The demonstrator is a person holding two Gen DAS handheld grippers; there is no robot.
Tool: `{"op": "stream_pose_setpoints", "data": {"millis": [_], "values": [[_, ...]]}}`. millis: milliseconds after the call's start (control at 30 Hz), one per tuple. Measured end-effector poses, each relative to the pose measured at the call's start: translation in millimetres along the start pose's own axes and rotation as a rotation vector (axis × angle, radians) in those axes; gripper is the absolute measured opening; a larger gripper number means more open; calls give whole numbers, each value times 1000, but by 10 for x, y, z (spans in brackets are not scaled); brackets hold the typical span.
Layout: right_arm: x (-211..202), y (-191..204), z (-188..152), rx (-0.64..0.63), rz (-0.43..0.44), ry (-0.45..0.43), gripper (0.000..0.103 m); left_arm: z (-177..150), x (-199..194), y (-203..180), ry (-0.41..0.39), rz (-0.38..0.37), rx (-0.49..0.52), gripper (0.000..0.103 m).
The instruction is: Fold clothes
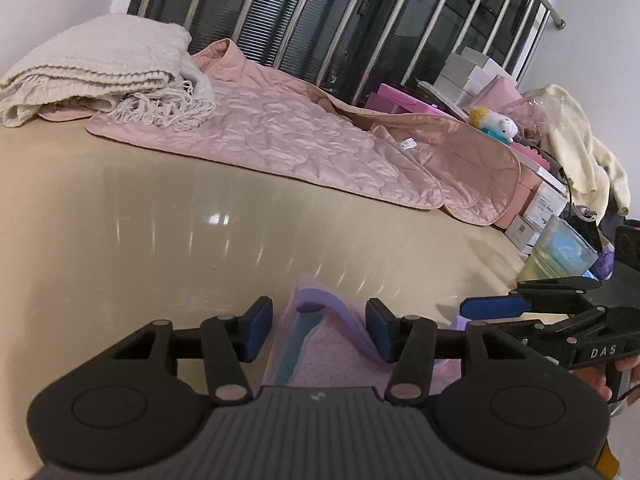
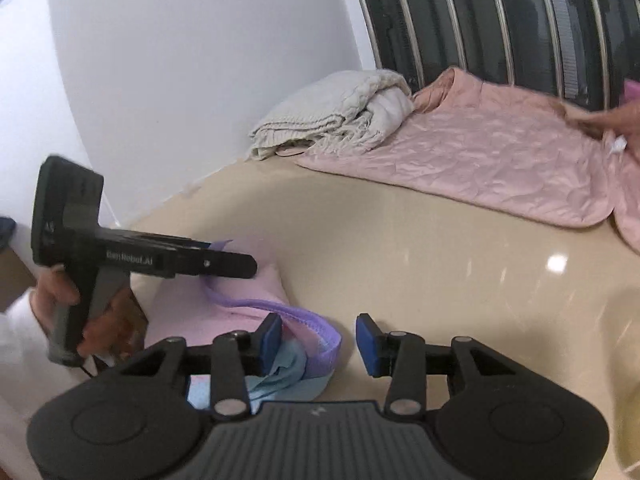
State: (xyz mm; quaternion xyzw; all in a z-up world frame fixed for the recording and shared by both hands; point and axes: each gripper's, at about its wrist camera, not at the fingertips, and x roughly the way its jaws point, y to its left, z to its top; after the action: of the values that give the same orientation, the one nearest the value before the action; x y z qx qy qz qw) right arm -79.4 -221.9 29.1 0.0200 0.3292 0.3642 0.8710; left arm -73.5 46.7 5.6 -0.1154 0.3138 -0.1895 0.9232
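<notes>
A small pink garment [image 1: 340, 356] with a purple band [image 2: 316, 332] and a light blue part [image 2: 280, 380] lies crumpled at the near edge of the beige table [image 1: 160, 220]. My left gripper [image 1: 318, 330] is open, its blue pads either side of the purple band, just above the cloth. My right gripper [image 2: 318, 344] is open, its left pad touching the garment's right end; it also shows in the left wrist view [image 1: 494, 306]. The left gripper shows from the side in the right wrist view [image 2: 224, 264], over the pink cloth.
A pink quilted jacket [image 1: 300, 140] and a folded cream knit blanket [image 1: 92, 68] lie at the far side of the table [image 2: 440, 260]. Boxes, a plush toy [image 1: 496, 122] and a clear container [image 1: 560, 252] crowd the right end. A railing and dark window stand behind.
</notes>
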Motion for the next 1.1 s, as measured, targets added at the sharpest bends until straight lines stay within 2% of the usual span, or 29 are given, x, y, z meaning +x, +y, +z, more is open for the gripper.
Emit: {"op": "stream_pose_setpoints", "data": {"millis": [67,100,133,200,267,367,433,500,533,600,800,867,933,1000,1100], "values": [[49,21,-73,5,30,37,40,-2,0,-7,0,5,1,53],[53,41,-81,-10,35,33,30,-2,0,-11,-1,11,2,53],[54,68,-91,-29,36,27,9,-2,1,-14,-3,19,2,53],[19,239,-140,-132,-35,-20,7,-2,2,-22,-3,30,1,53],[7,544,-224,-346,-172,-68,7,0,5,-27,-2,39,-5,53],[9,914,-453,-620,-279,-93,7,18,10,-28,-4,62,-22,54],[49,1071,-617,-767,-344,-89,7,56,-49,-24,-32,42,-43,54],[106,1110,-754,-846,-397,-88,7,100,-127,-41,-75,-1,-49,54],[121,1099,-783,-852,-412,-100,7,127,-161,-82,-99,-28,-26,54],[139,1058,-764,-830,-432,-118,7,161,-149,-193,-97,-51,48,54],[244,790,-473,-693,-451,-76,8,-4,77,-434,30,-64,221,54],[126,747,-389,-643,-411,-83,15,-51,72,-439,33,-60,226,54],[-59,717,-302,-570,-340,-129,27,-75,70,-420,36,-65,208,55],[-130,659,-183,-472,-271,-159,28,-66,82,-371,44,-81,160,55],[-109,574,-21,-336,-195,-159,26,-91,68,-331,37,-92,155,58]]}}
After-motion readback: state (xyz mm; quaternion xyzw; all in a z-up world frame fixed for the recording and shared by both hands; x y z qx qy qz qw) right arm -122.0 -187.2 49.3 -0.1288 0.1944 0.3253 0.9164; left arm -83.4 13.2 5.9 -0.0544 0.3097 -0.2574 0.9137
